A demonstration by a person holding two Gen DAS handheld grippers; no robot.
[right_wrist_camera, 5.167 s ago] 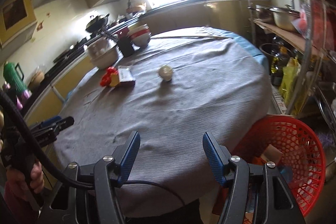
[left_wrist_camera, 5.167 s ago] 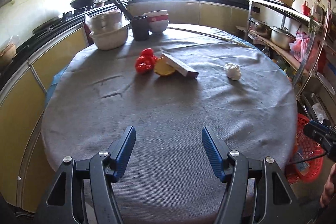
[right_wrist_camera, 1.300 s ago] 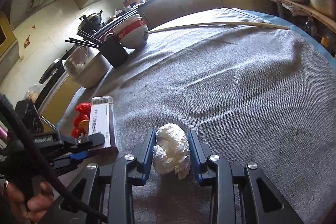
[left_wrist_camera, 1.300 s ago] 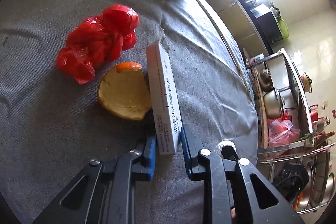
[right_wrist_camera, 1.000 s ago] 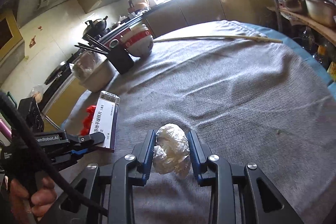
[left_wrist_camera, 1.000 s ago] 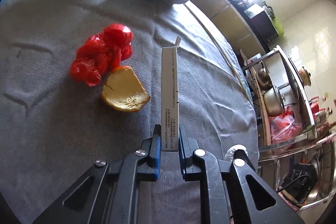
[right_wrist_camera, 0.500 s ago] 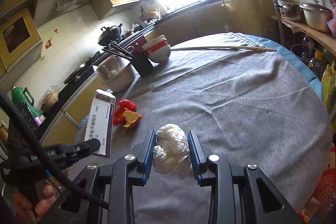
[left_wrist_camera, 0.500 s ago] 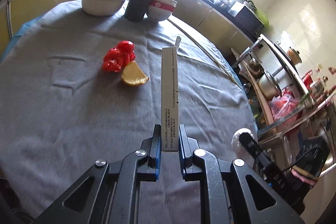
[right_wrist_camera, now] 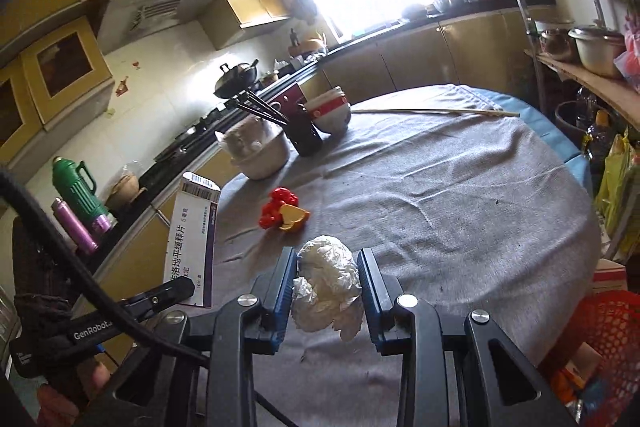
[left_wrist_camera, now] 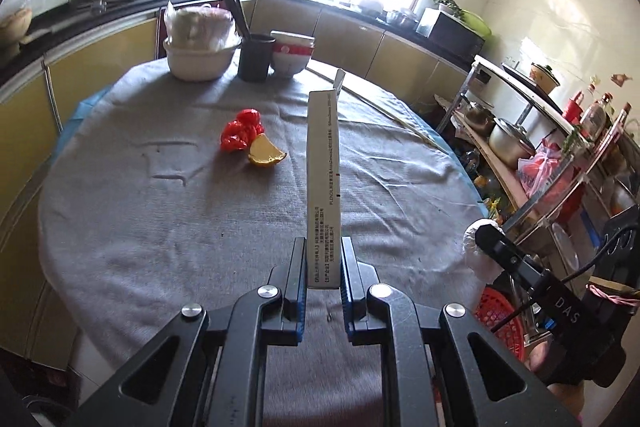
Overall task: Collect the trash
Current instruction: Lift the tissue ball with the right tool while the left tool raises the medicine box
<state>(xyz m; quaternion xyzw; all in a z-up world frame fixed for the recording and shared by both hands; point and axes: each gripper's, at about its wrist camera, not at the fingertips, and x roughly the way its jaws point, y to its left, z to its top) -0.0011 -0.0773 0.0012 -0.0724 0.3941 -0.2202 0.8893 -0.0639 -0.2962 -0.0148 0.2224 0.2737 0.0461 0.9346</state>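
My left gripper (left_wrist_camera: 323, 259) is shut on a slim white medicine box (left_wrist_camera: 323, 179), which stands upright above the grey-clothed round table (left_wrist_camera: 120, 227). In the right wrist view the same medicine box (right_wrist_camera: 192, 239) hangs at the left. A crumpled white tissue ball (right_wrist_camera: 327, 283) is pinched in my right gripper (right_wrist_camera: 327, 279), raised over the table's near edge. On the cloth lie a red plastic bag scrap (left_wrist_camera: 239, 131) and an orange peel (left_wrist_camera: 266, 155), side by side and touching. The red basket (right_wrist_camera: 604, 339) stands on the floor at the lower right.
At the far side of the table stand a white basin with a bagged bowl (left_wrist_camera: 200, 47), a dark chopstick cup (left_wrist_camera: 255, 61) and stacked bowls (left_wrist_camera: 292, 55). A long thin stick (right_wrist_camera: 436, 111) lies near the far edge. A metal rack with pots (left_wrist_camera: 516, 143) stands to the right.
Both grippers have lifted and drawn back from the table with their loads. The box came off the cloth beside the orange peel; the tissue ball left the cloth.
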